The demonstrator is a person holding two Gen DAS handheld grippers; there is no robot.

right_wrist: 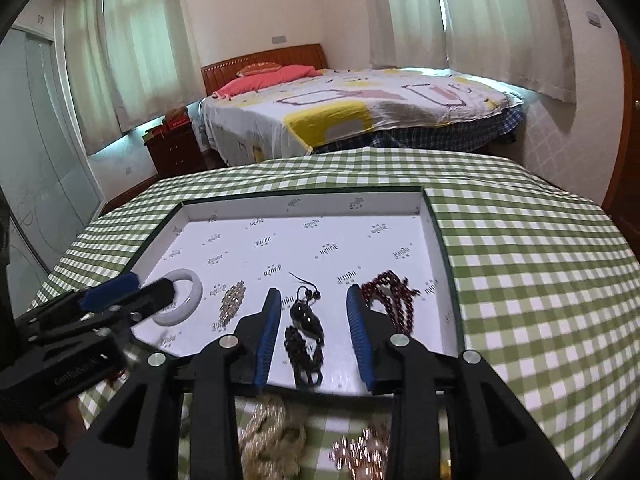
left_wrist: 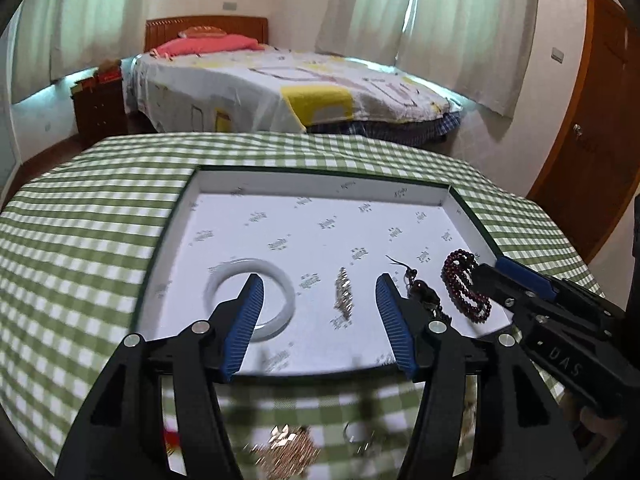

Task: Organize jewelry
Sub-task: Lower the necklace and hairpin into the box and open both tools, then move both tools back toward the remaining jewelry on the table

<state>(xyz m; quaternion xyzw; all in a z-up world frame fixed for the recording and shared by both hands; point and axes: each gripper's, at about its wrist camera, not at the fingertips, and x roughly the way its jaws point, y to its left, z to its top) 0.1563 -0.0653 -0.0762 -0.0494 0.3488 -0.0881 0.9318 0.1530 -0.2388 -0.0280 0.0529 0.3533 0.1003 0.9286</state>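
Tray (right_wrist: 436, 240): white-lined box on the green check tablecloth (right_wrist: 520, 260), four pcs laid along its near half.
Inside, L to R: white bangle (right_wrist: 188, 280), small sparkly pc (right_wrist: 232, 300), black bead pc (right_wrist: 304, 332), dark red bead strand (right_wrist: 396, 296).
Left gripper (left_wrist: 320, 292): I see it spread wide over the near edge, nothing between the pads; one fingertip overlaps the bangle in the left wrist view, contact or just above, can't tell.
Right gripper (right_wrist: 312, 304): also wide open and empty, straddling the black bead pc w/o touching it as far as I can tell; red strand sits just beside its right finger.
Loose stock: gold-ish chain heap (right_wrist: 272, 432) and a rose-gold sparkly pc (right_wrist: 360, 452) on the cloth in front of the tray, under both tools (blurry, can't count pcs).
Step, my guess: fetch the next loose pc from the cloth.
How I'd do it: back the tool off the tray, drop low over one heap, pinch at the bunched middle so the chain doesn't trail, lift clear of the rim, set it in the bare far half.
Risk: dragging a finger thru the pcs already placed.
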